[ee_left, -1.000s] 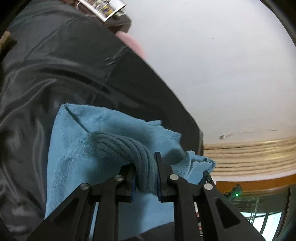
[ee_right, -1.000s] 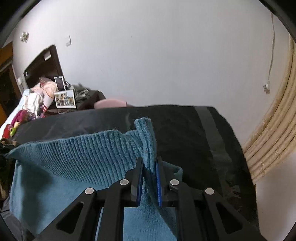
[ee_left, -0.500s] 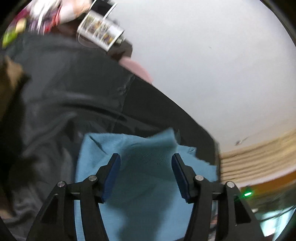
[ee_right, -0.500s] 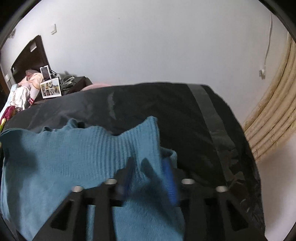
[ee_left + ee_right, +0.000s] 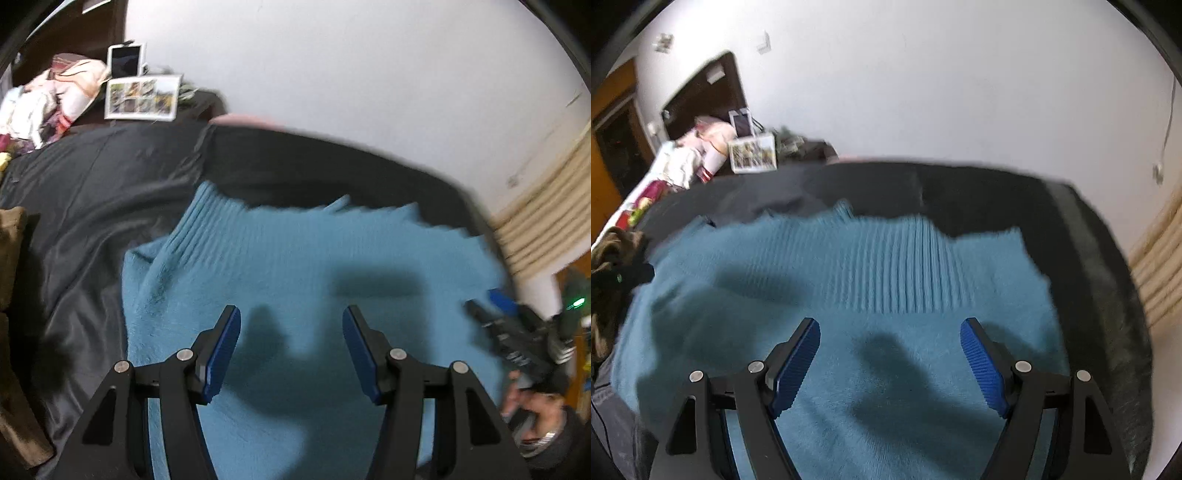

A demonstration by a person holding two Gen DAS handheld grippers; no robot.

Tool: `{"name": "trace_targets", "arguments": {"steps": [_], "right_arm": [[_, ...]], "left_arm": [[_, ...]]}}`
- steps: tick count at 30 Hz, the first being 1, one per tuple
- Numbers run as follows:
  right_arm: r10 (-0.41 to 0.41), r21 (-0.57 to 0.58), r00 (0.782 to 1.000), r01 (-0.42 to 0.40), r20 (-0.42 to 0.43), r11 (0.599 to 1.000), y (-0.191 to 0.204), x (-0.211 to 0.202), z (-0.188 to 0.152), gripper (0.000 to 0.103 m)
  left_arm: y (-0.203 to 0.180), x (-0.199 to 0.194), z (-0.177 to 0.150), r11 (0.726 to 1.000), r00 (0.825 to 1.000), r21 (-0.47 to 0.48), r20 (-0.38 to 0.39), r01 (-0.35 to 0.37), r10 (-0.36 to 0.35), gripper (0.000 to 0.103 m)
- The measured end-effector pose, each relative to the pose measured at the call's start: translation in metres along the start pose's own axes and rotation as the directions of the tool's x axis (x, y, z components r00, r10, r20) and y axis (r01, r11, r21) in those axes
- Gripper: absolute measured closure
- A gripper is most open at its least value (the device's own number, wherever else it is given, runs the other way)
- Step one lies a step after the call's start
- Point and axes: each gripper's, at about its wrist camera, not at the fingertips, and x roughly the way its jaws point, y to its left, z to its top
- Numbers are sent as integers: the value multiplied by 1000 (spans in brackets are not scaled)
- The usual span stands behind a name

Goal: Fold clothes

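Far left: pile of pink and white bedding (image 5: 55,96) against a dark wooden headboard (image 5: 705,96), white-framed photo collage (image 5: 142,98) propped just right of it. Olive-brown garment (image 5: 14,258) bunched at the left edge of the dark grey satin bed cover (image 5: 85,206). Centre: blue-teal ribbed knit sweater (image 5: 295,258) lies spread flat on the cover, ribbed hem toward the far side. Left gripper (image 5: 291,343) hangs over the sweater's near part, blue pads wide apart, nothing between them, no contact visible. Right gripper (image 5: 890,354) over the sweater too, jaws opening, gap empty, fabric only underneath. In the left wrist view the right gripper and the person's hand (image 5: 532,413) show blurred at the right edge. Far right: white wall (image 5: 923,74), beige ribbed panel (image 5: 546,221).
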Motion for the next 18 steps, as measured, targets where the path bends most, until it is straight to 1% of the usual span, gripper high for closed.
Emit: {"name": "trace_targets", "arguments": {"steps": [1, 2, 3, 4, 6, 8, 11, 14, 16, 18], "right_arm": [[-8, 15, 1000, 8, -18, 1000, -4, 8, 0, 23], [-12, 27, 1000, 13, -25, 1000, -9, 13, 0, 23], [-16, 39, 999, 18, -33, 999, -14, 18, -1, 23], [-27, 38, 999, 28, -37, 999, -17, 22, 0, 23], [-52, 7, 998, 53, -45, 999, -14, 27, 0, 22], [-78, -27, 996, 77, -38, 997, -10, 32, -2, 19], [-92, -27, 996, 91, -19, 995, -11, 29, -8, 18], [-94, -39, 995, 93, -25, 995, -12, 29, -9, 17], [-87, -33, 995, 85, -52, 996, -14, 26, -5, 17], [-78, -21, 994, 77, -80, 997, -14, 20, -2, 17]], "left_arm": [[6, 8, 0, 1000, 1000, -20, -17, -20, 20, 41], [13, 14, 1, 999, 1000, -43, -28, -13, 12, 42], [17, 15, 2, 998, 1000, -59, -23, 5, -6, 42], [18, 16, 2, 999, 1000, -52, -18, 5, -5, 42], [13, 17, 1, 1000, 1000, -16, -21, -19, 18, 42], [8, 18, 0, 999, 999, 25, -20, -46, 46, 42], [1, 19, -4, 994, 997, 74, -8, -82, 83, 39], [0, 17, -4, 994, 996, 75, -23, -83, 85, 37], [-1, 12, -4, 995, 995, 59, -47, -81, 84, 36], [-4, -1, -7, 996, 996, 43, -56, -73, 75, 35]]}}
